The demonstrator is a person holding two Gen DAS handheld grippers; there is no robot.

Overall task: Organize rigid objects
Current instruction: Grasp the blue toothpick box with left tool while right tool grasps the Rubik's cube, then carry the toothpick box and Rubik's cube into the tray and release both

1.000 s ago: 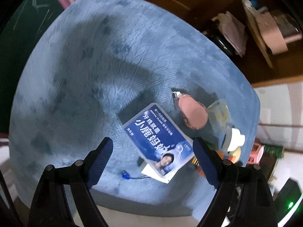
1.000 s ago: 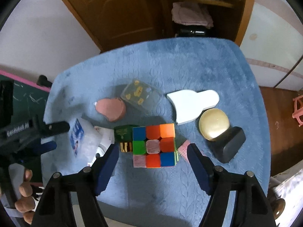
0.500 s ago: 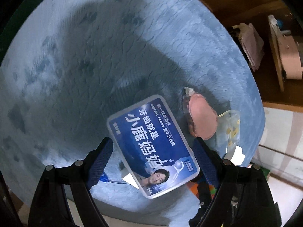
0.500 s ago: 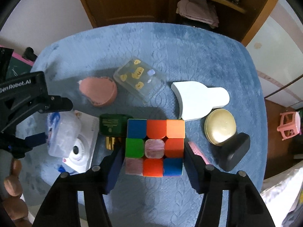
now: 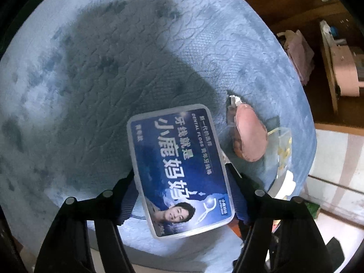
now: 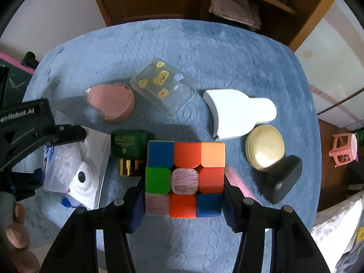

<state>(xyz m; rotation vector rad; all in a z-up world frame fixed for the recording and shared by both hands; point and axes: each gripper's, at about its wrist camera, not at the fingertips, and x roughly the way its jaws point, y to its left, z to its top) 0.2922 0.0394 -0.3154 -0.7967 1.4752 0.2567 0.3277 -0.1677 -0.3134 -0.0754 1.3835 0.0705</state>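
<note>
A blue-labelled dental floss box (image 5: 179, 170) lies on the blue cloth-covered table (image 5: 91, 91). My left gripper (image 5: 182, 173) straddles it, jaws closing, pads against its long sides. From the right wrist view the same box (image 6: 61, 166) sits between the left gripper's fingers (image 6: 66, 134), over a white packet (image 6: 86, 177). A scrambled colour cube (image 6: 184, 177) stands at the front middle. My right gripper (image 6: 183, 188) points down on it, jaws closing, pads pressing its left and right faces.
Behind the cube lie a pink pouch (image 6: 111, 104), a clear sticker box (image 6: 162, 84), a white wedge-shaped piece (image 6: 238, 113), a cream round case (image 6: 265, 146), a dark grey block (image 6: 284, 177) and a green gold-capped bottle (image 6: 129, 145). A pink comb (image 6: 238, 182) sits by the right finger.
Both grippers have come down onto their objects. The left jaws have narrowed onto the floss box; the right jaws have narrowed from wide of the cube to touching it.
</note>
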